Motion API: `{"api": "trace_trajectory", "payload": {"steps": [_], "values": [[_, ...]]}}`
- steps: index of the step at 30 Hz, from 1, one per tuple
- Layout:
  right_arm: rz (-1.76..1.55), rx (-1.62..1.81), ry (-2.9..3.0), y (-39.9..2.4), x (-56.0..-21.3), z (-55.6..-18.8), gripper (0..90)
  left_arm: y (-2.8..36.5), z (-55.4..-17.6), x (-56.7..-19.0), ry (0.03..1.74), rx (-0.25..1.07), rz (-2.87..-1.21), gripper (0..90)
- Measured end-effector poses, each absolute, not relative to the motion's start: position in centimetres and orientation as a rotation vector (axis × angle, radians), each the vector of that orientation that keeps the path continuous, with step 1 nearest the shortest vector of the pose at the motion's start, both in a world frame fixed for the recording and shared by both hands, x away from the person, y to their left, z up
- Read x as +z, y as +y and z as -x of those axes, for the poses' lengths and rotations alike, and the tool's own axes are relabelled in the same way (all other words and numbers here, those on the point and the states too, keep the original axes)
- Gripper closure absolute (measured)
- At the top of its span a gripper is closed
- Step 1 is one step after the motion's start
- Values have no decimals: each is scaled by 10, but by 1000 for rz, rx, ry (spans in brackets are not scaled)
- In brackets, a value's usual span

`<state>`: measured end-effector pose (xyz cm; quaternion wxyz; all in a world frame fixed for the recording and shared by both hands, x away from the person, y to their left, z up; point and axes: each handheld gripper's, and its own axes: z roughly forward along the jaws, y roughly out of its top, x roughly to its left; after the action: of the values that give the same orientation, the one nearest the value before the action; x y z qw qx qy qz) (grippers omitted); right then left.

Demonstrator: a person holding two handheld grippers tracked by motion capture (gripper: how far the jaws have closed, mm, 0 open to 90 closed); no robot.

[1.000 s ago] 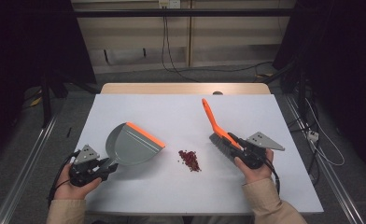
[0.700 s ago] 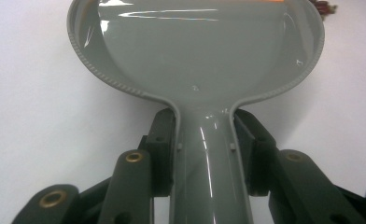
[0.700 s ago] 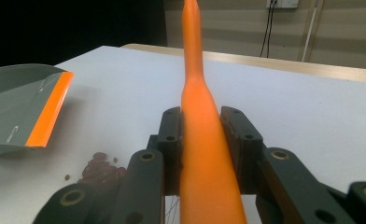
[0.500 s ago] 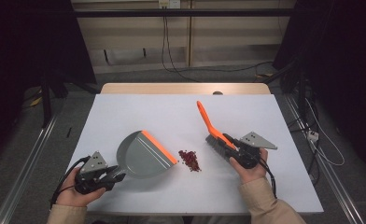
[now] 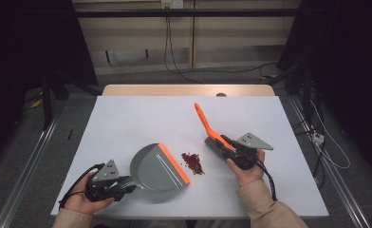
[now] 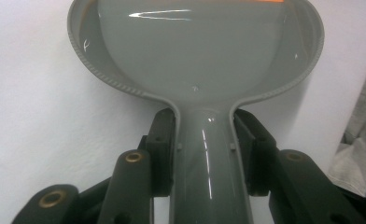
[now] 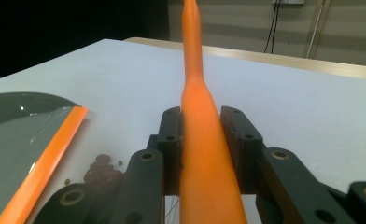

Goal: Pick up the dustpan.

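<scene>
A grey dustpan (image 5: 154, 167) with an orange lip (image 5: 173, 163) lies on the white table, its handle clamped between the jaws of my left gripper (image 5: 126, 184). In the left gripper view both pads press the handle (image 6: 204, 154) below the pan (image 6: 195, 51). A small heap of dark red crumbs (image 5: 192, 162) lies just right of the lip. My right gripper (image 5: 226, 148) is shut on an orange brush (image 5: 207, 124), whose handle points away and up. In the right gripper view the jaws squeeze the brush handle (image 7: 199, 98), with the crumbs (image 7: 102, 170) and dustpan (image 7: 17, 135) at lower left.
The white tabletop (image 5: 136, 118) has a wooden strip (image 5: 189, 90) along its far edge. Black cables (image 5: 174, 66) and metal rails (image 5: 27, 161) lie on the floor around the table.
My left gripper has carried the dustpan right and nearer, bringing its orange lip up beside the crumbs. The brush handle leans slightly more to the left.
</scene>
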<state>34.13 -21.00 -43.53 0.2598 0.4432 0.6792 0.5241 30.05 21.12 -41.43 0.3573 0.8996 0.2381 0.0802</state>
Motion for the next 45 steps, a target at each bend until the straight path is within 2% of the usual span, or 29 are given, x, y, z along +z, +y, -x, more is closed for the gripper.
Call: {"api": "trace_trajectory", "payload": {"steps": [9,15,21,25,29,31,32,33,45], "values": [[-1169,1379,1886,-204,-443,-344,706,206,-302,-419,586,136,-2330,628],[-1208,1309,1954,-208,-440,-342,691,203,-303,-419,588,137,-2341,627],[-1222,1259,2015,-208,-433,-344,593,203,-305,-420,578,117,-2341,627],[-1214,1216,2060,-203,-424,-349,560,202,-305,-420,579,116,-2338,627],[-1289,1169,2109,-202,-419,-360,578,201,-305,-421,572,114,-2342,626],[-1311,1126,2146,-203,-418,-366,634,201,-305,-422,574,110,-2338,626],[-1326,1112,2160,-203,-418,-368,694,201,-305,-422,574,109,-2337,626],[-1317,1118,2165,-204,-419,-369,707,201,-306,-422,574,109,-2337,626],[-1275,1125,2122,-181,-423,-357,714,198,-309,-422,576,95,-2331,625]]}}
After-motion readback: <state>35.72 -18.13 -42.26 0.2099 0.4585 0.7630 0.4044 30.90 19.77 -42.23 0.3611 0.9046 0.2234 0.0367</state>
